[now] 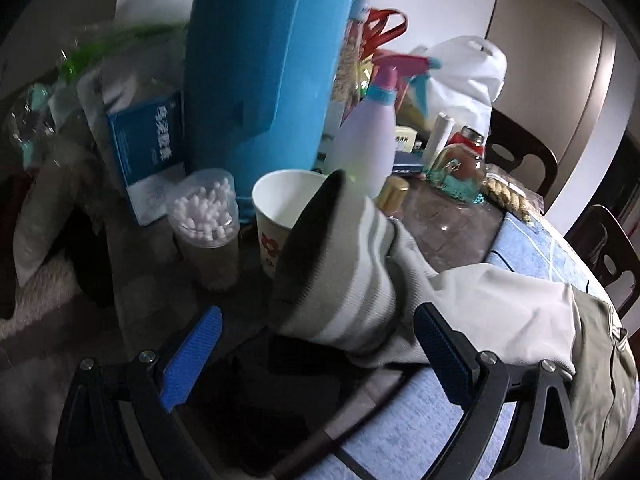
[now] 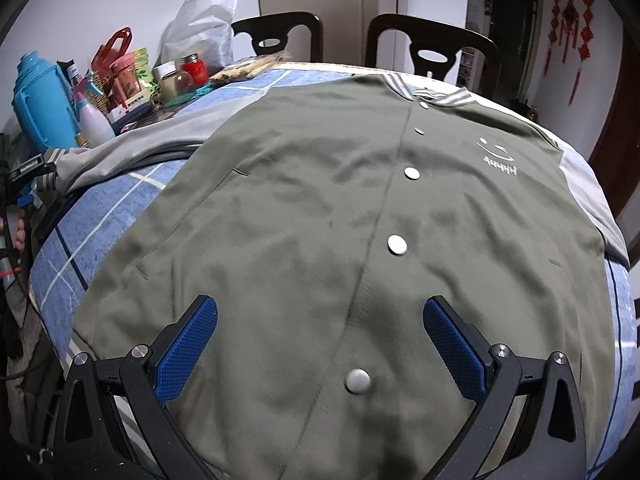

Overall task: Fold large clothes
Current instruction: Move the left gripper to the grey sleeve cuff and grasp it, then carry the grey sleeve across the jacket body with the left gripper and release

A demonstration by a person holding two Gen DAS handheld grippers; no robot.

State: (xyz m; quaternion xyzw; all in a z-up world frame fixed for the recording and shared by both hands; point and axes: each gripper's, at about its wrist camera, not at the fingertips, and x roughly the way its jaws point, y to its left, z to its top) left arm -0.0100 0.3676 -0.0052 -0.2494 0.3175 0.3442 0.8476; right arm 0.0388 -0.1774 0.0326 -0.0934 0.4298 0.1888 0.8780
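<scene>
1. An olive-green jacket (image 2: 304,216) lies front-up and spread flat over a table covered by a blue plaid cloth (image 2: 80,240); it fills most of the right wrist view.
2. A row of round silver snaps (image 2: 397,245) runs down its closed front placket, and a small white smiley face with lettering (image 2: 498,156) sits on the chest.
3. Its sleeves are pale grey; the collar near the two dark chairs (image 2: 432,46) is ribbed with grey and white stripes.
4. The right gripper (image 2: 320,344) hovers over the lower front of the jacket, its blue-padded fingers (image 2: 188,348) spread wide apart with nothing between them.
5. In the left wrist view, the jacket's grey sleeve (image 1: 480,304) stretches toward the table edge, ending in a striped ribbed cuff (image 1: 336,264) that stands open, showing a dark inside.
6. The left gripper (image 1: 316,356) has its fingers spread wide, the cuff rising between and just beyond them; neither pad clamps it.
7. Behind the cuff stand a white paper cup (image 1: 280,216), a tub of cotton swabs (image 1: 206,220), a spray bottle (image 1: 368,136) and a tall blue thermos (image 1: 260,60).
</scene>
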